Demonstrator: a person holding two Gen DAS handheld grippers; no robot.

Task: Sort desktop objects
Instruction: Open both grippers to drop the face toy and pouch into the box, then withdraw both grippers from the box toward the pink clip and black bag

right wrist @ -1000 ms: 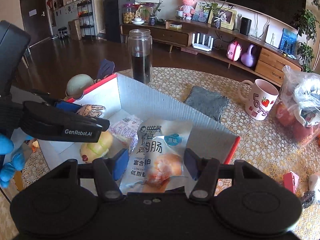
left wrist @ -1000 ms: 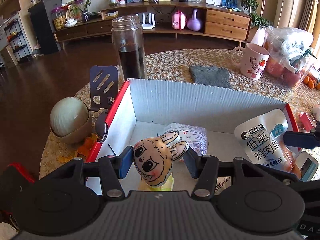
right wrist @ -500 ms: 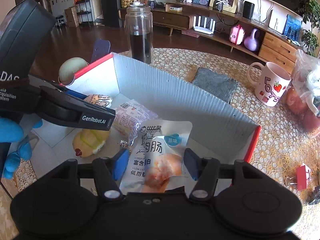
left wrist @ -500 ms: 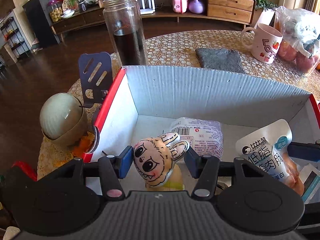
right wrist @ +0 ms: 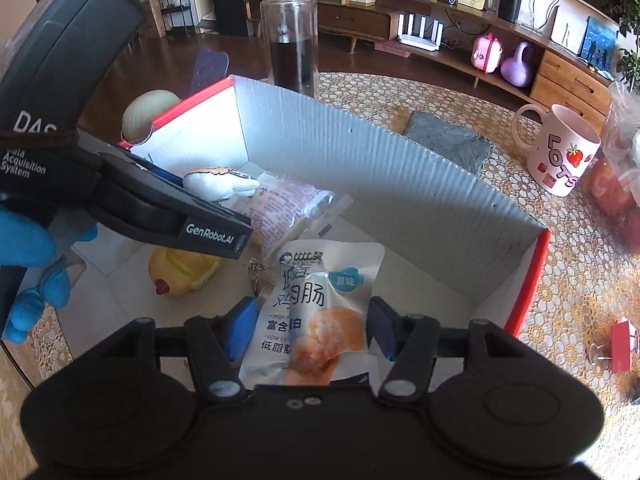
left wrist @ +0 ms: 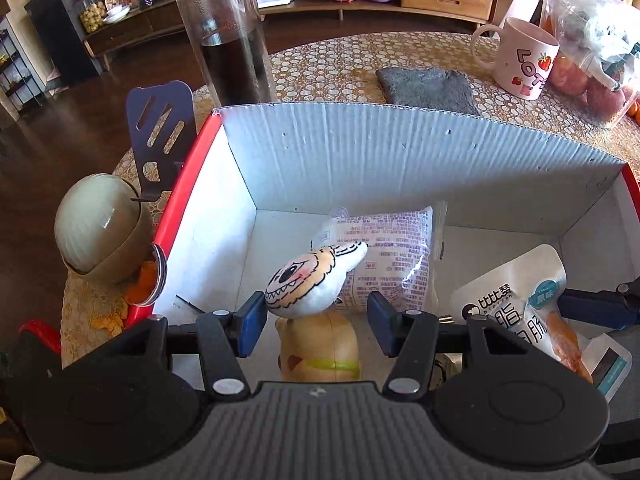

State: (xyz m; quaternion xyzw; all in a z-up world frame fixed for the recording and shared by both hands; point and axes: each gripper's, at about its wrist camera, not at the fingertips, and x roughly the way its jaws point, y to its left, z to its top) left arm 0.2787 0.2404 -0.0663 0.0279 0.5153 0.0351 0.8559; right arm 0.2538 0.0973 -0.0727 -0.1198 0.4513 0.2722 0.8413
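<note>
While the plush toy (left wrist: 310,286) and the snack pouch (right wrist: 320,312) are both poised inside the cardboard box (left wrist: 400,152), the step in hand is judged to be the release of each item onto the box floor. The toy is seen tilted between the pads of the left tongs (left wrist: 316,320), its left side just beside the left pad, with a clear gap at the right pad; these tongs are spread and nothing is pinched. A yellow duck toy (left wrist: 320,348) lies directly beneath, and a purple-printed packet (left wrist: 388,264) lies just behind. The pouch is framed by the right tongs (right wrist: 308,328), which are likewise spread, a gap being visible on each side of it; whether its lower edge is supported underneath cannot be told. For a clean release, both tongs should be lifted straight up and kept wide, so that neither item is dragged back over the wall. On the table (left wrist: 320,64) beyond the box, a glass jar (left wrist: 228,36), a grey cloth (left wrist: 428,88) and a mug (left wrist: 524,60) are left outside.
</note>
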